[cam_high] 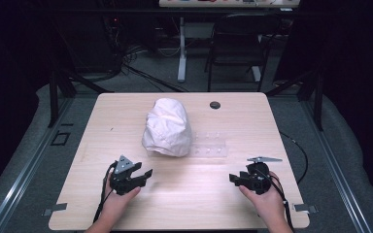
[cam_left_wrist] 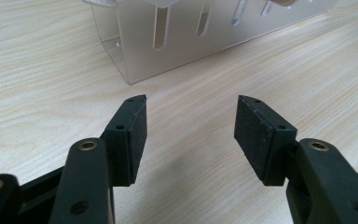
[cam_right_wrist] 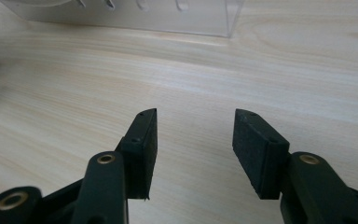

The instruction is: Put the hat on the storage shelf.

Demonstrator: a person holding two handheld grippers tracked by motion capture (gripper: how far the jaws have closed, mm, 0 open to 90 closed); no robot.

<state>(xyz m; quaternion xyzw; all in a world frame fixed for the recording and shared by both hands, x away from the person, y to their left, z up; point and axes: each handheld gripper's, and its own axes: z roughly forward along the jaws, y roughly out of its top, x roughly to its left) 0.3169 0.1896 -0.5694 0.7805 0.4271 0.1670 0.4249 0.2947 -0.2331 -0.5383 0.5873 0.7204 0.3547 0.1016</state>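
- The room around the table point(cam_high: 102, 145) is very dark, but light from above makes the tabletop bright.
- The white bundle point(cam_high: 167, 127) glows a little.
- Close up, soft shadows lie under the jaws.
- Far edges look blurry.

bare table point(cam_high: 189, 194) lies open between left gripper point(cam_high: 148, 173) and right gripper point(cam_high: 233, 178); ahead, the white cloth bundle point(cam_high: 167, 127) and clear slotted rack point(cam_high: 211, 145) block the middle.
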